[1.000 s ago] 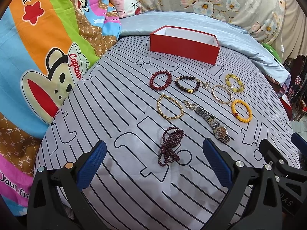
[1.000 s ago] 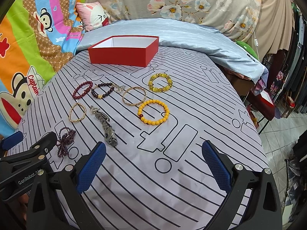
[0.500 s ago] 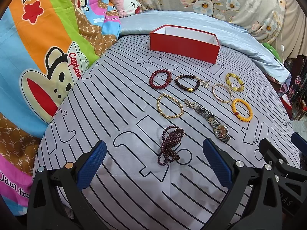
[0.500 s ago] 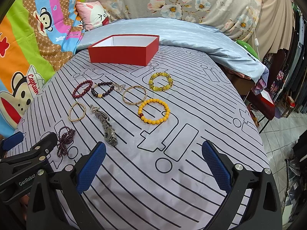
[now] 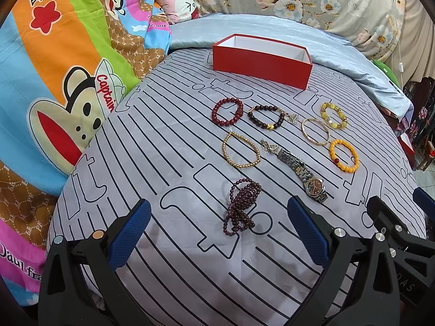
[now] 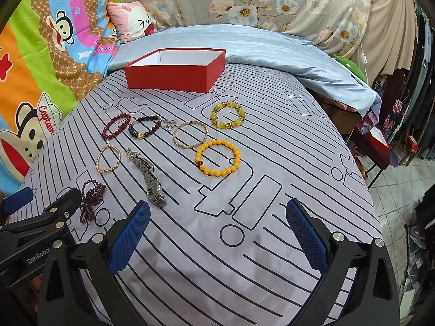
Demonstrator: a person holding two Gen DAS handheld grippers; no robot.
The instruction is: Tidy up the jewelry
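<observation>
In the left wrist view, your left gripper (image 5: 217,231) hovers above the striped sheet (image 5: 168,163) with its jaws wide and nothing between them. The dark purple bead strand (image 5: 242,206) lies just ahead, at 12 o'clock. The watch (image 5: 301,171) is at 1 o'clock, the gold bead bracelet (image 5: 240,150) beyond the strand. The red box (image 5: 261,63) stands open, far at 12 o'clock.

In the right wrist view, your right gripper (image 6: 217,231) also has wide, empty jaws. The orange bead bracelet (image 6: 218,158) lies at 12 o'clock, the gold bangle (image 6: 190,134) touching it behind. The yellow bracelet (image 6: 227,115) is farther. The red box is at 11 o'clock.
</observation>
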